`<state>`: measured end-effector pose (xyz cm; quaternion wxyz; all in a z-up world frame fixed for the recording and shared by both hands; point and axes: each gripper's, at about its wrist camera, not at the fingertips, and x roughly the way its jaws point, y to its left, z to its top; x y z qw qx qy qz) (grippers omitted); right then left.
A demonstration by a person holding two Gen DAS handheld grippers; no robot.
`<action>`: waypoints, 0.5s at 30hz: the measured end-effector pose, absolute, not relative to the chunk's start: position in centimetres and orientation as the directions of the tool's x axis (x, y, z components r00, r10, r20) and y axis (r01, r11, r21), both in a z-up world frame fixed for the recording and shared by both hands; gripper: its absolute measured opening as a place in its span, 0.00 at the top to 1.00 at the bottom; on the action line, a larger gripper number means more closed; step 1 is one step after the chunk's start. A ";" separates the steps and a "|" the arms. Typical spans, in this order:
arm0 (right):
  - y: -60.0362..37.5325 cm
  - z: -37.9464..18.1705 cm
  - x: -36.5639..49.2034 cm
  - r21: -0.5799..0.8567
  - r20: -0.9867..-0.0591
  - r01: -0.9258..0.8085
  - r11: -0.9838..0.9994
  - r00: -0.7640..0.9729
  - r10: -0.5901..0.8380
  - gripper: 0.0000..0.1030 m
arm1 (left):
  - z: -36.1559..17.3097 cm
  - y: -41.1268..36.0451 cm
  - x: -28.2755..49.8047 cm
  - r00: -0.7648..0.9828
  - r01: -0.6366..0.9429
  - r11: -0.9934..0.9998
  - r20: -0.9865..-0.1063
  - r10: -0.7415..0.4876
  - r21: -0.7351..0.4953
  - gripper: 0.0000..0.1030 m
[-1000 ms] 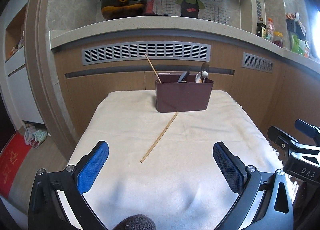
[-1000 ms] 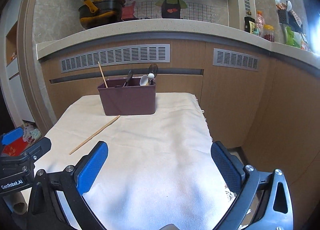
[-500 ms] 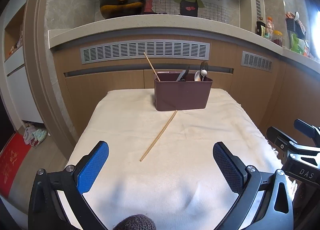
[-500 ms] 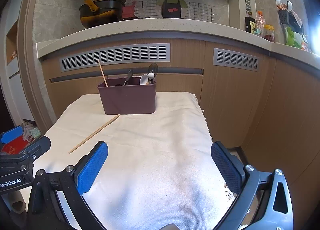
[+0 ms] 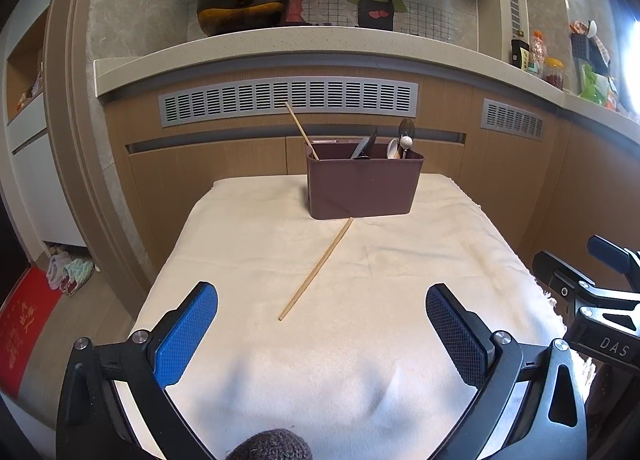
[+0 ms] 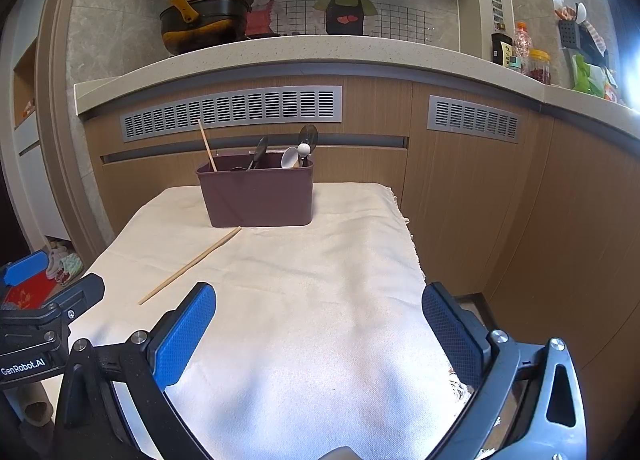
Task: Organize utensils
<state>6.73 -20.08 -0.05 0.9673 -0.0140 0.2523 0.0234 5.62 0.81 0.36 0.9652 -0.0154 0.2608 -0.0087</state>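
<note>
A brown utensil box (image 5: 362, 186) stands at the far end of a cream cloth-covered table (image 5: 248, 244); it also shows in the right wrist view (image 6: 258, 196). One chopstick (image 5: 301, 130) leans in its left end, with spoons (image 5: 402, 142) at its right. A loose wooden chopstick (image 5: 317, 268) lies on the cloth in front of the box, also seen in the right wrist view (image 6: 191, 265). My left gripper (image 5: 322, 334) is open and empty, near the table's front edge. My right gripper (image 6: 320, 336) is open and empty, to its right.
A kitchen counter (image 5: 320, 44) with a black pot (image 5: 242, 4) runs behind the table. Bottles and jars (image 5: 536, 60) stand on the counter at right. Wooden cabinets (image 6: 520, 200) flank the table's right side. A red mat (image 5: 20, 324) lies on the floor at left.
Both views have shifted slightly; the box and chopstick sit a little lower in frame than a second ago. Both grippers stay open and nothing on the table moved.
</note>
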 end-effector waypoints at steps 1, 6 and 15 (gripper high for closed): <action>-20.1 -0.1 6.7 -0.017 -0.489 -0.053 0.998 0.872 0.038 0.00 | 0.4 0.8 5.6 0.864 0.008 0.999 -0.503 -0.025 -0.035 0.00; -19.9 -0.3 6.7 -0.027 -0.490 -0.060 0.998 0.871 0.039 0.00 | 0.3 0.8 5.6 0.863 0.007 0.999 -0.505 -0.025 -0.037 0.00; -20.1 -0.5 6.7 -0.026 -0.494 -0.063 0.998 0.869 0.042 0.00 | 0.1 1.0 5.7 0.860 0.010 0.999 -0.509 -0.030 -0.041 0.00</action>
